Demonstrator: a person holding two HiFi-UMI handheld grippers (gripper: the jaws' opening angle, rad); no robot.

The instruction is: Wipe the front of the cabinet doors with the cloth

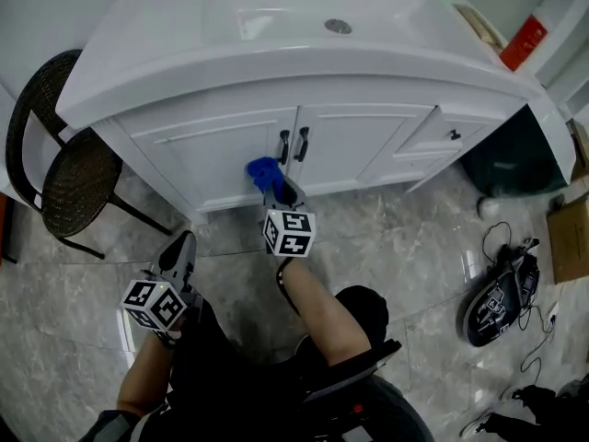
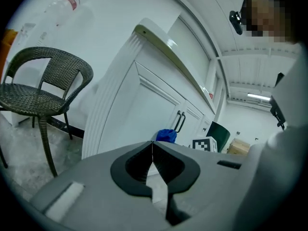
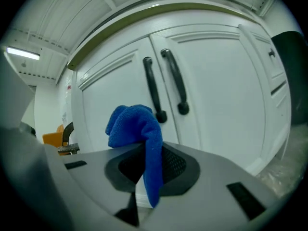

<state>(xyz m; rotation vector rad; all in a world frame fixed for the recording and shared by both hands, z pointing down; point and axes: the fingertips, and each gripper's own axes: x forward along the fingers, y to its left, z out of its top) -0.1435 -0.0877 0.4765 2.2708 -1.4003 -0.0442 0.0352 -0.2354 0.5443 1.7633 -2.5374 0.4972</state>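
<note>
Grey marbled floor [image 1: 405,238], bathroom. White vanity cabinet [image 1: 276,58], basin top. Paired cabinet doors [image 1: 225,150], fronts facing person. Wicker chair [image 1: 74,178], off cabinet's left corner. Left gripper [image 1: 182,245]: jaws pressed together, empty, held back over floor. Right gripper [image 1: 279,188]: nearer arm, jaws clamped on cloth [image 1: 262,169]. Cloth, blue: bunched ahead of tips, door front straight ahead, at left door's lower inner edge; contact unclear. Two upright black handles [image 1: 293,145], just above cloth.

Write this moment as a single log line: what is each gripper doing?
right gripper: jaws shut on blue cloth, held at cabinet doors near handles | left gripper: jaws shut, empty, off the doors | cloth-door contact: unclear
</note>
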